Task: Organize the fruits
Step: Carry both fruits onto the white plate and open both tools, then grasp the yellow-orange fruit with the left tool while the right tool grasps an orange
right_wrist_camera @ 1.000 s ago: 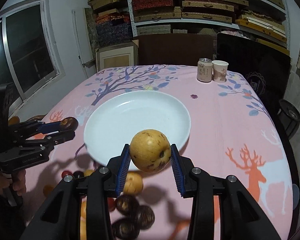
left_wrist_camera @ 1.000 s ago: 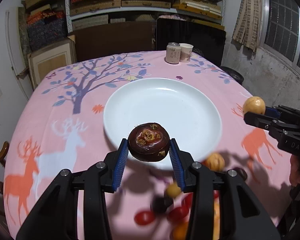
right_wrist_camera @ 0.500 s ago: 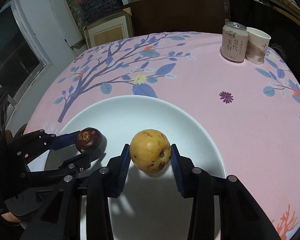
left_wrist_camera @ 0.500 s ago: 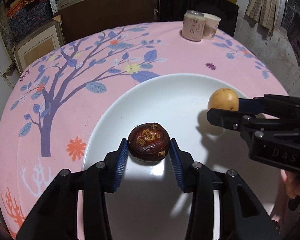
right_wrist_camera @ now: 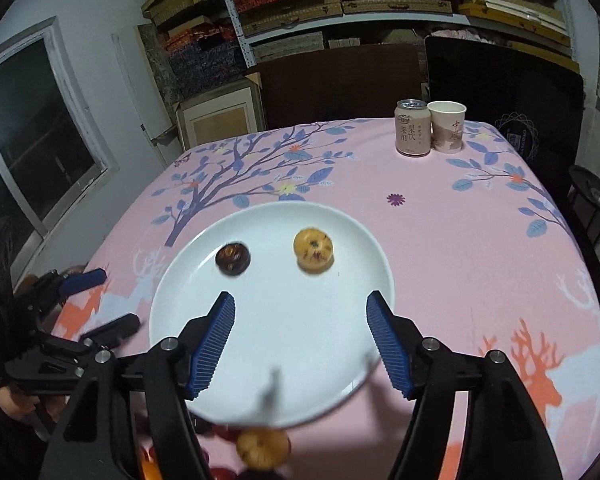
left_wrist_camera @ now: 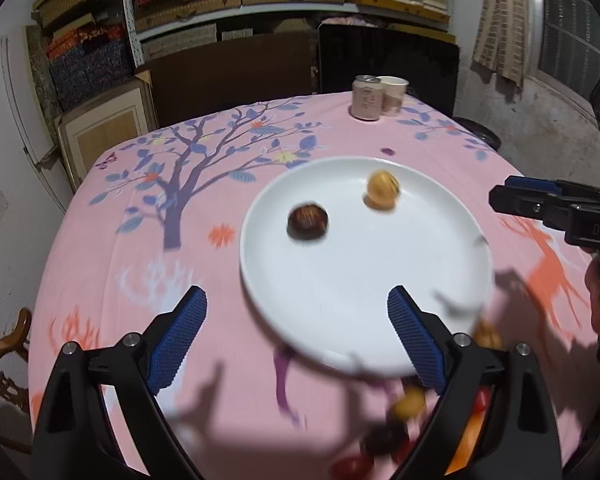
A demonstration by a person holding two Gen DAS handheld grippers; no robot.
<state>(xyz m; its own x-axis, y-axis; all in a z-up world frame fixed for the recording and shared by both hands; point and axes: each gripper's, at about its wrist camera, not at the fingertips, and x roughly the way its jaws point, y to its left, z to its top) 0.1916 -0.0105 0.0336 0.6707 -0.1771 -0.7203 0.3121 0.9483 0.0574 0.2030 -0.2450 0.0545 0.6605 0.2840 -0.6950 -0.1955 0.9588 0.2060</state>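
Note:
A dark brown mangosteen (left_wrist_camera: 307,220) (right_wrist_camera: 232,258) and a yellow speckled fruit (left_wrist_camera: 383,189) (right_wrist_camera: 313,249) lie apart on the far half of a white plate (left_wrist_camera: 364,320) (right_wrist_camera: 300,360). My left gripper (left_wrist_camera: 296,336) is open and empty, held back over the plate's near edge; it also shows in the right wrist view (right_wrist_camera: 100,300). My right gripper (right_wrist_camera: 300,344) is open and empty over the plate's near edge; it shows at the right in the left wrist view (left_wrist_camera: 520,194). Several loose fruits (left_wrist_camera: 408,408) (right_wrist_camera: 262,448) lie on the cloth near the plate's front edge.
The table has a pink cloth (left_wrist_camera: 180,208) with tree and deer prints. A drink can (right_wrist_camera: 411,128) and a paper cup (right_wrist_camera: 447,126) stand at the far right. A wooden chair back (left_wrist_camera: 4,360) stands at the left. Shelves and dark chairs stand behind the table.
Both grippers have opened and let go their fruits onto the plate, then pulled back toward the near edge. The mangosteen and yellow fruit now rest on the plate.

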